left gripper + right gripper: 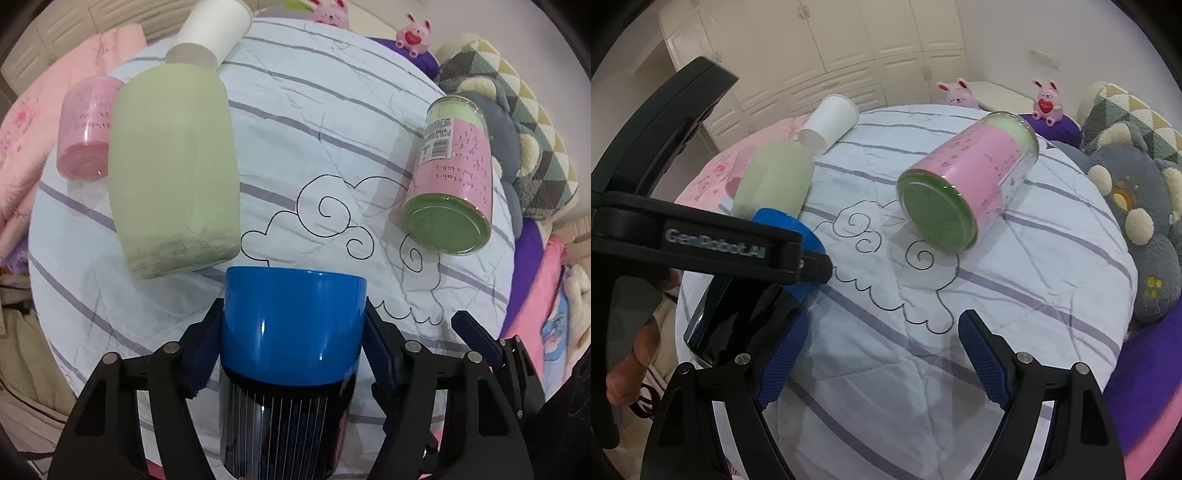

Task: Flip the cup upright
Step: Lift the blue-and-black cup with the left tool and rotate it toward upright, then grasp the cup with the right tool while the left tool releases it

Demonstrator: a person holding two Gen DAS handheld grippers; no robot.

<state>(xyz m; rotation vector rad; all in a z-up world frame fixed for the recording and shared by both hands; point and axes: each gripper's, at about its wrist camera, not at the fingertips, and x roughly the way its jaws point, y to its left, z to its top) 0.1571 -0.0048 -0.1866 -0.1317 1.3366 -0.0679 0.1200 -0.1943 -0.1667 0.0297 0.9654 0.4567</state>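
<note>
A: Cup (pixel 291 332) first: where does it sit relative to the cloud drawing (pixel 332 218) on the striped quilt (pixel 332 110)?

B: On the near side of the drawing, lifted between the fingers of the left gripper (pixel 291 339). It is blue at the far end, dark with thin white lines nearer the camera. The dark blue pads press on both of its sides, so the left one is clamped on the cup.

A: And the right gripper (pixel 882 354)?

B: Its fingers are spread wide with only quilt between them, nothing held. It hovers on the near side of the drawing too, to the right of the cup.

A: What else lies around the drawing?

B: To its right, a pink-and-green jar (pixel 450 177) on its side, green end facing the camera. To its left, a pale green bottle (pixel 173 170), also lying down. Beyond that bottle, a white paper cup (pixel 214 29) on its side, and left of it a small pink jar (pixel 86 129). Past the far edge of the quilt sit two pink bunny toys (pixel 1047 99), and at its right edge a grey plush (pixel 1137 206).
</note>
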